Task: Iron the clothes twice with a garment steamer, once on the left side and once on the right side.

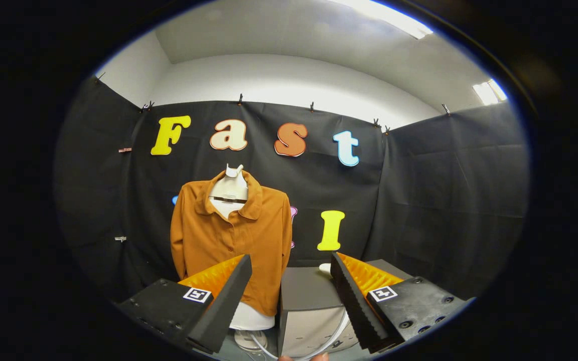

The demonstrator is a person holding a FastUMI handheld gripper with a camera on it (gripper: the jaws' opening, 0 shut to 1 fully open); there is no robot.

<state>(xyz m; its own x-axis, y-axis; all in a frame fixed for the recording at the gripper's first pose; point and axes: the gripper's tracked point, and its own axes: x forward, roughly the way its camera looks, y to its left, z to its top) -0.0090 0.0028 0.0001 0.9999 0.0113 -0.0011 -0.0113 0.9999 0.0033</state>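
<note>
Gripper view: my gripper [291, 265] has its fingers spread wide, holding nothing. Beyond the left finger, an orange shirt [231, 235] hangs on a white mannequin torso [230, 188]. Between the fingers stands a grey box [306, 306] with a white hose [336, 336] at its base.

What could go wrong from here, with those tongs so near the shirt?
The tongs are open and hold nothing. A white cord curls by the grey box between the fingers; it might snag as they move in. The orange shirt hangs on a mannequin just beyond, so a clumsy reach could knock it askew.
</note>
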